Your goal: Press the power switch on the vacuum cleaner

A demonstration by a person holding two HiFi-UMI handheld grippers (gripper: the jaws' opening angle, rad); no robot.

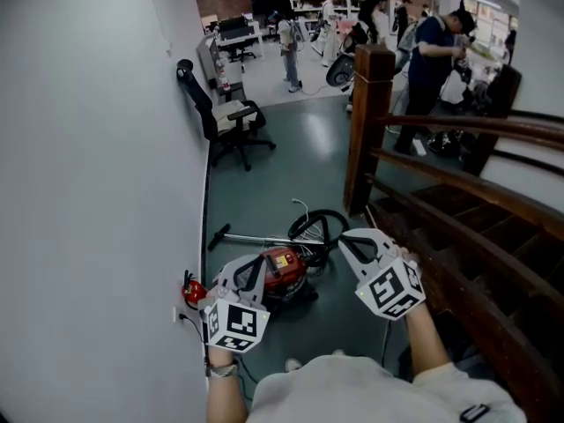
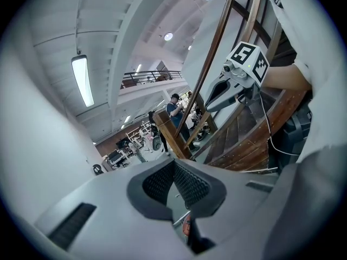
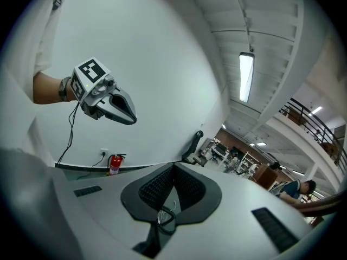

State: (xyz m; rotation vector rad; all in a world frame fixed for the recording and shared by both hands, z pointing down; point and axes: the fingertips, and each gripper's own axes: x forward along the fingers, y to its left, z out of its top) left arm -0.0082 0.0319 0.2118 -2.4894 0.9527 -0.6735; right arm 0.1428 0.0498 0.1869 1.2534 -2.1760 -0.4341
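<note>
A red canister vacuum cleaner [image 1: 284,270] lies on the grey floor by the white wall, with its black hose [image 1: 319,226] coiled behind it and its wand [image 1: 256,239] on the floor. My left gripper [image 1: 261,262] hovers above the vacuum's left side, shut and empty. My right gripper [image 1: 345,239] is held to the right of the vacuum, over the hose end, also shut with nothing in it. A sliver of the vacuum's orange body [image 2: 186,227] shows below the jaws in the left gripper view. The power switch is not visible.
A white wall [image 1: 88,192] runs along the left with a small fire extinguisher [image 1: 192,291] at its base. A wooden stair railing [image 1: 458,201] and newel post [image 1: 368,130] close off the right. A black office chair [image 1: 225,117] stands further back, with people [image 1: 436,60] beyond.
</note>
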